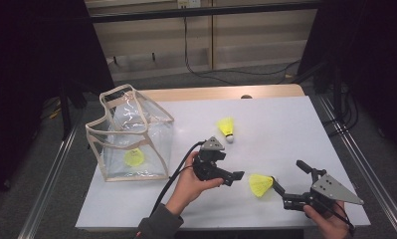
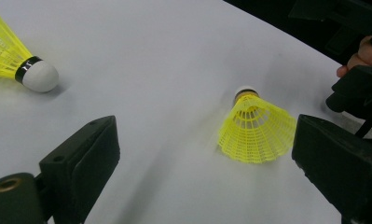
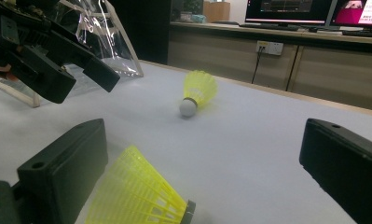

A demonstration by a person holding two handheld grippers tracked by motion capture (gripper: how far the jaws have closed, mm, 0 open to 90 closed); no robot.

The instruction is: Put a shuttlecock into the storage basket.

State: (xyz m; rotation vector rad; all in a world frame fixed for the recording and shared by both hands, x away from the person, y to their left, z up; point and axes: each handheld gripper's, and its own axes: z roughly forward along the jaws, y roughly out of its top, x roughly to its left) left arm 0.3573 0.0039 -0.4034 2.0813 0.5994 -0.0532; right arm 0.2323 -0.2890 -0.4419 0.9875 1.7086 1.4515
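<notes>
Two pairs of black jaws spread wide, left gripper (image 1: 238, 175) and right gripper (image 1: 277, 185) flanking the near yellow plastic-skirted shuttlecock (image 1: 260, 184) lying loose on the white table (image 1: 285, 129), seemingly readied for a pinch.

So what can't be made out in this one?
- Near shuttlecock: its cork tip is cut off by the bottom edge of the right gripper view.
- Shuttlecock in the clear bag: blurred by glare and creases in the plastic in the high view.
- Right gripper: whether its open jaws touch the near shuttlecock is unclear in the high view.
</notes>
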